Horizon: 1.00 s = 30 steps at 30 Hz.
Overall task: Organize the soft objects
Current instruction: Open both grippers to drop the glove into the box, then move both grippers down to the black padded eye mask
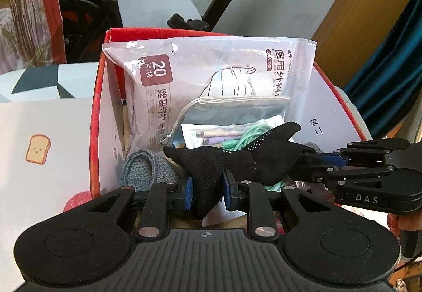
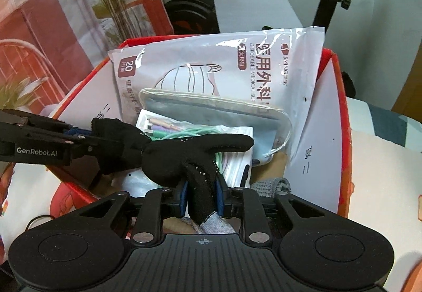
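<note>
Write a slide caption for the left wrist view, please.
Two tools, left and right, hold a black glove over a red box of packets.

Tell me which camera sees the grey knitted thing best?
The left wrist view: the grey knitted piece shows its looped shape beside the black glove. The right wrist view shows only a corner behind its gripper.

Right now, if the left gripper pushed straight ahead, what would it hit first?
Beyond the black knit glove clamped in the left gripper, probably the clear bag of green cables; depth is unclear.
</note>
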Each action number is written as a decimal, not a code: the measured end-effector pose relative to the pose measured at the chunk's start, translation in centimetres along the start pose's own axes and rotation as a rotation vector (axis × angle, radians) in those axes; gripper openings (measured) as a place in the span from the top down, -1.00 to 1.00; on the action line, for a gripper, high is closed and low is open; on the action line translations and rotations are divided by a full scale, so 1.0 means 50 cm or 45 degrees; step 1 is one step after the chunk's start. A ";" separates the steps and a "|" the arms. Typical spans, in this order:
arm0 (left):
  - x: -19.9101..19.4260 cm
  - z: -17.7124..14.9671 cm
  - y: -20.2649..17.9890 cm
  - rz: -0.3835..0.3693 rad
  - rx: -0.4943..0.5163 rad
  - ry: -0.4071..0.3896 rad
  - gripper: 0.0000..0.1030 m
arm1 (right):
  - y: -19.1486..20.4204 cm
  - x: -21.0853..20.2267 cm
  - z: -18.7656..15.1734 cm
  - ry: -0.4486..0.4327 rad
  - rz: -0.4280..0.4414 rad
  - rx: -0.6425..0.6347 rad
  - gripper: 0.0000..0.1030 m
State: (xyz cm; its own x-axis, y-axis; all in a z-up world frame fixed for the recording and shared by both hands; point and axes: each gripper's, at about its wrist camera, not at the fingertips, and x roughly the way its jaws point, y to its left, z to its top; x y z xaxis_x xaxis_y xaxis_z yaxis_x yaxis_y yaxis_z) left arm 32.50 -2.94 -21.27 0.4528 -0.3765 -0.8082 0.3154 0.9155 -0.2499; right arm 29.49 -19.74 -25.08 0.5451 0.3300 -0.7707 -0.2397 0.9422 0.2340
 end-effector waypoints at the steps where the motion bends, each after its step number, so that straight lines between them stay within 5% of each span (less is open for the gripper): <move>1: -0.003 -0.002 -0.002 0.000 0.015 -0.014 0.49 | 0.001 -0.002 -0.001 -0.005 -0.013 0.001 0.52; 4: -0.020 -0.007 -0.011 0.004 0.074 -0.072 0.24 | 0.008 -0.021 -0.009 -0.051 -0.039 -0.021 0.44; 9: -0.076 -0.015 -0.011 0.026 0.126 -0.166 0.14 | 0.017 -0.082 -0.024 -0.180 -0.067 -0.048 0.09; 18: -0.209 -0.082 -0.007 0.011 0.219 -0.292 0.14 | 0.060 -0.196 -0.066 -0.333 -0.038 -0.146 0.05; 24: -0.250 -0.179 0.002 -0.041 0.185 -0.270 0.14 | 0.109 -0.223 -0.145 -0.297 0.017 -0.239 -0.02; 30: -0.221 -0.252 0.023 -0.018 0.144 -0.209 0.14 | 0.152 -0.174 -0.257 -0.128 0.017 -0.313 -0.05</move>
State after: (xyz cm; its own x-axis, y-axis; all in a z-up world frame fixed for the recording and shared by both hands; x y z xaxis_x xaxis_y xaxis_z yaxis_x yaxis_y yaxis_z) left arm 17.34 4.05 -19.33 0.5744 -0.4160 -0.7050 0.4102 0.8916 -0.1919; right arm 12.59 -16.18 -24.21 0.6148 0.3577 -0.7030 -0.4285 0.8997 0.0830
